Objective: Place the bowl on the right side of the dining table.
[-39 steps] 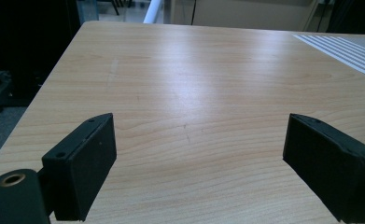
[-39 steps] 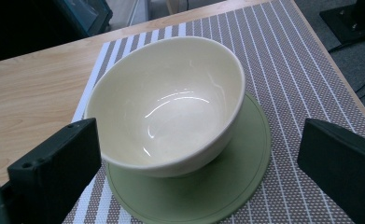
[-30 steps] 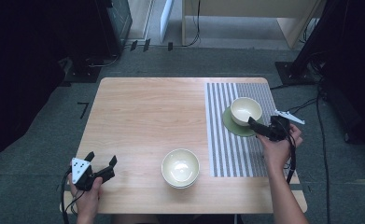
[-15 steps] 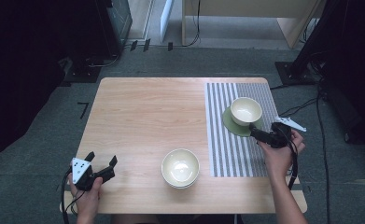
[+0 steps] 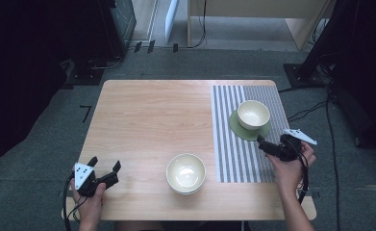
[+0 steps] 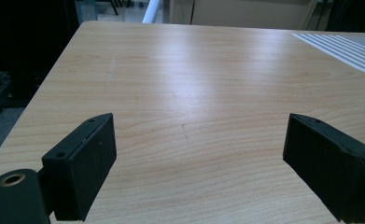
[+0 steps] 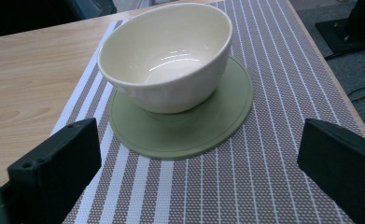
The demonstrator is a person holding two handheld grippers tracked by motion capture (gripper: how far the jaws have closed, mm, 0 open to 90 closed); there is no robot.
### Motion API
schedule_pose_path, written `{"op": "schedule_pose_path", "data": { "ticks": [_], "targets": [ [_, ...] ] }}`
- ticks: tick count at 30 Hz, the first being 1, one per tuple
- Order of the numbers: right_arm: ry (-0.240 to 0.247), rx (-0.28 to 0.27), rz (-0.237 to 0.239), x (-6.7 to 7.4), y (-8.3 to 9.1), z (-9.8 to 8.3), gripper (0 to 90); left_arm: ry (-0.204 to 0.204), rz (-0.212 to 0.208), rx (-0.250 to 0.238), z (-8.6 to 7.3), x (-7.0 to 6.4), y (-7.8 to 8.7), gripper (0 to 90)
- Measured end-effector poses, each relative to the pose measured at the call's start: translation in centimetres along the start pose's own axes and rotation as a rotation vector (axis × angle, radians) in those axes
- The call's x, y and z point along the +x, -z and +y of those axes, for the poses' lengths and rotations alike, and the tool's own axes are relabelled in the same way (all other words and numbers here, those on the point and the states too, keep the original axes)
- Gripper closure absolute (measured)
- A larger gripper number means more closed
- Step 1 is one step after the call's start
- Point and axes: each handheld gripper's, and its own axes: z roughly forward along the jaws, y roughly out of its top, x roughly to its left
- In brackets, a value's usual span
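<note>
In the high view, a wooden worktop (image 5: 147,120) carries a grey striped placemat (image 5: 226,144) along its right part. On the mat's far half lies a round green coaster (image 5: 238,130), and a cream bowl (image 5: 253,114) sits on it. A second cream bowl (image 5: 186,173), which looks like a stack of two, stands on the bare wood near the front edge, just left of the mat. The left gripper (image 5: 105,169) is held over the front left corner of the worktop, its jaws spread apart and holding nothing, well apart from both bowls. The right gripper (image 5: 262,142) hovers over the right edge of the mat, just in front of the coaster, pointing toward the bowl on it; in this view the spread of its jaws is too small to tell. In the left gripper view, the two black jaws stand wide apart with bare wood between them, and a corner of the striped placemat (image 6: 343,44) appears at the far right. In the right gripper view, the jaws are likewise released and wide apart, empty, with the mat (image 7: 283,93) beneath them. Ahead of them the bowl (image 7: 167,56) rests on the coaster (image 7: 194,130), slightly off its centre toward the far left, clear of both jaws.
</note>
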Motion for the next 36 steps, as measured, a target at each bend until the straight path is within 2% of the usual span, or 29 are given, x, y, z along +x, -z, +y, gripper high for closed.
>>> {"op": "schedule_pose_path", "data": {
  "ticks": [16,25,36],
  "targets": [
    [-0.003,-0.009,-0.021,-1.3,1.8,-1.8,0.0,-0.002,0.000,0.000,0.0,0.0,0.0,9.5],
    [0.024,-0.005,-0.031,-1.5,2.4,-2.8,0.0,-0.004,0.000,0.002,0.0,-0.1,0.0,9.5],
    [0.019,0.000,-0.037,-2.2,3.2,-4.2,0.0,-0.004,-0.001,0.001,0.0,-0.1,0.0,9.4]
  ]
}}
